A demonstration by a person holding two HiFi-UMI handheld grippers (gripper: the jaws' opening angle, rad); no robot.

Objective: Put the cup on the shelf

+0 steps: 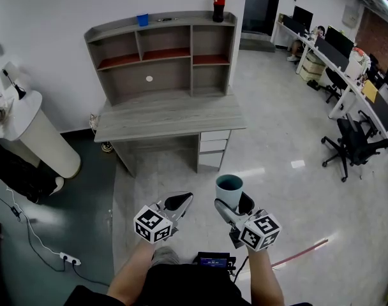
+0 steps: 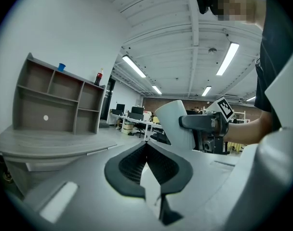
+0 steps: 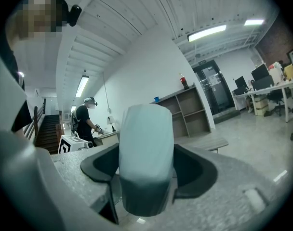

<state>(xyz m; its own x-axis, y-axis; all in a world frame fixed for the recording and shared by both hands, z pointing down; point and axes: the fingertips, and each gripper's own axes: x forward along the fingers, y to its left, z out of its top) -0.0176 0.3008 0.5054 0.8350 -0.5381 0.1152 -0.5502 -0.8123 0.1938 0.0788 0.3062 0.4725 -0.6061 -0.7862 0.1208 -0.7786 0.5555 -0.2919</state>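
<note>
A pale grey-blue cup (image 1: 229, 189) with a dark inside stands upright between the jaws of my right gripper (image 1: 231, 204), which is shut on it; it fills the middle of the right gripper view as the cup (image 3: 145, 153). My left gripper (image 1: 179, 202) is beside it, shut with nothing held, its jaws meeting (image 2: 147, 163). From there the cup (image 2: 177, 123) shows to the right. The grey desk with shelf unit (image 1: 162, 56) stands well ahead against the white wall, several compartments bare.
On the shelf top are a small blue cup (image 1: 142, 20) and a cola bottle (image 1: 218, 4). The desk has drawers (image 1: 213, 145) at its right. A white cylinder stand (image 1: 34, 132) is at left, office chairs (image 1: 350, 142) and desks at right. A person works in the background (image 3: 84, 117).
</note>
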